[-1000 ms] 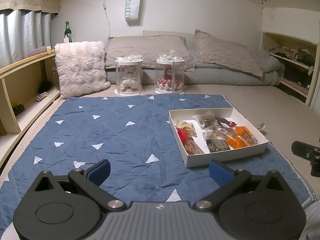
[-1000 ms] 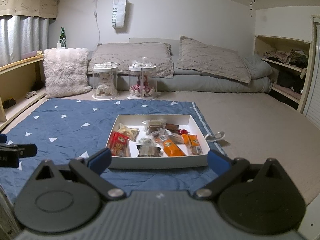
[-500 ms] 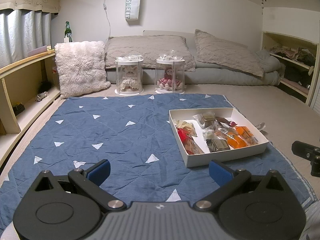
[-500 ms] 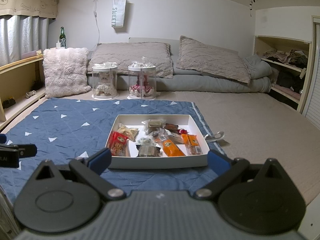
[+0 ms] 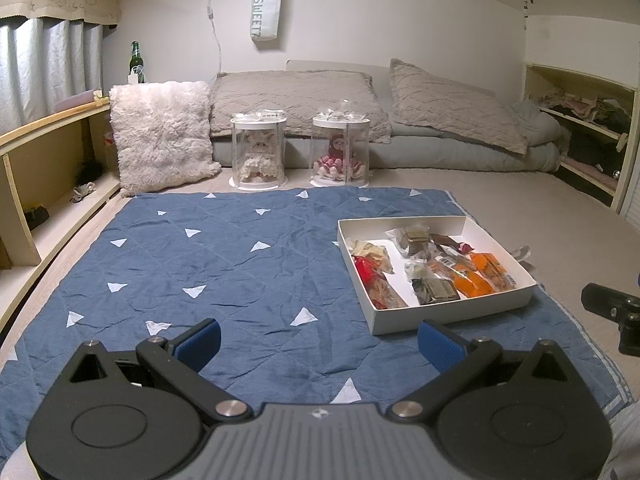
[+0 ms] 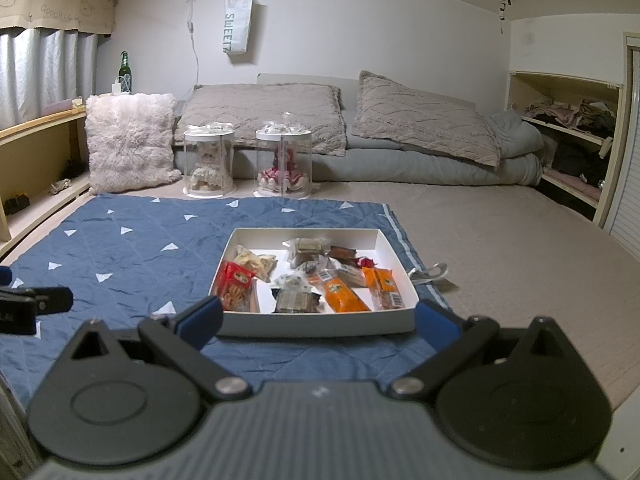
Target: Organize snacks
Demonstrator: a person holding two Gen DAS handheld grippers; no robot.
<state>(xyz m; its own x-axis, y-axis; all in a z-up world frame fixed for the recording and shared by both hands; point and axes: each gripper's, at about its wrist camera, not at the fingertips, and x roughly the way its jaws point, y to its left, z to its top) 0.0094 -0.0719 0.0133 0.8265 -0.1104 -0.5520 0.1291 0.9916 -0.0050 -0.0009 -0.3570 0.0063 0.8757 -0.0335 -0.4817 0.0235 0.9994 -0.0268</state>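
A shallow white box (image 5: 452, 316) (image 6: 316, 326) lies on a blue quilted mat (image 5: 224, 264) (image 6: 120, 232), holding several wrapped snacks: a red pack (image 6: 234, 286), orange packs (image 6: 344, 296), brown packs (image 6: 306, 250) and a pale bag (image 6: 256, 260). My left gripper (image 5: 320, 340) hovers open over the mat, left of and nearer than the box, holding nothing. Open and empty too, my right gripper (image 6: 318, 320) hangs just before the box's near wall. Each gripper's black tip shows at the edge of the other's view.
Two clear cylinder cases with dolls (image 5: 259, 152) (image 5: 340, 148) stand beyond the mat, before a low grey mattress with pillows (image 5: 440, 100). A fluffy white cushion (image 5: 160, 136) leans at the left by wooden shelves. Shelves with clothes (image 6: 568, 128) line the right wall.
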